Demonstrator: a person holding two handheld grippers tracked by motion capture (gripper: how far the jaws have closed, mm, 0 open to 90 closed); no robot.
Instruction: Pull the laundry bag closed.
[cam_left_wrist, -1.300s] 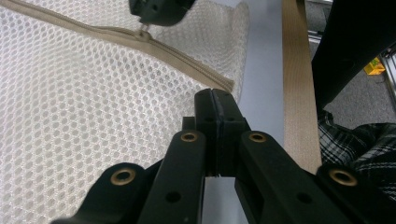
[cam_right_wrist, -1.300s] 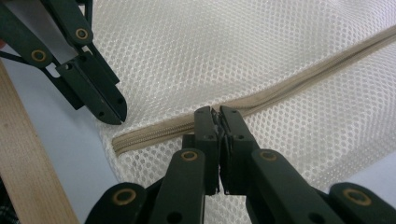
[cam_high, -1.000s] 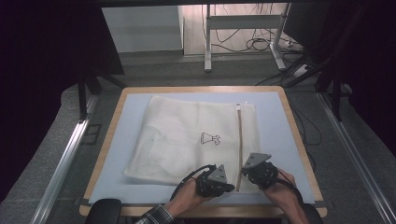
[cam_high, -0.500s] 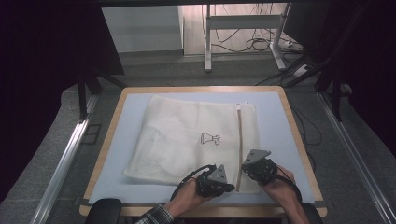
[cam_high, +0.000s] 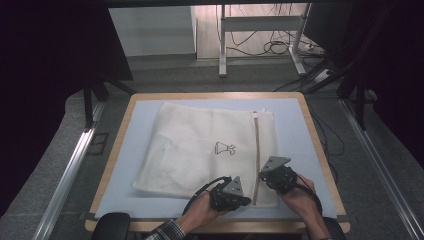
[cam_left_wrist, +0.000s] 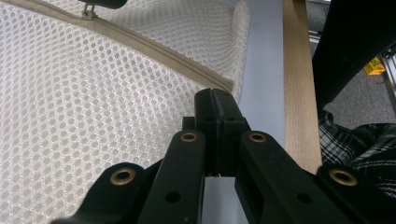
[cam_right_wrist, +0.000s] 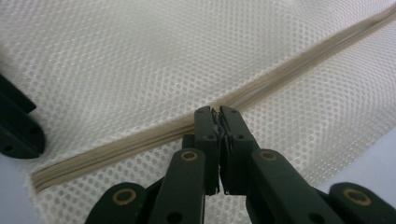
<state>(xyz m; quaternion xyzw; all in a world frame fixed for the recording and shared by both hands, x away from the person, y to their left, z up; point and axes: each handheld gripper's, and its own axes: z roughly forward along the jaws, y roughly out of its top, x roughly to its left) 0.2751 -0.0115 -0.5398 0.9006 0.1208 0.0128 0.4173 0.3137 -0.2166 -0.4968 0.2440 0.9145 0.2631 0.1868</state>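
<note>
Pale blue table (cam_high: 140, 150) with wooden rim; cables (cam_high: 280, 47) on floor beyond; metal rail (cam_high: 67, 170) left.

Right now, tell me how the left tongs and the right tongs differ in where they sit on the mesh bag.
The left tongs sit at the near end of the zipper, by the mesh bag edge; the right tongs sit farther up it. In their own views, the left tongs' tips meet the zipper's end, the right tongs' tips its middle, a small metal piece seemingly pinched. Both are shut.
</note>
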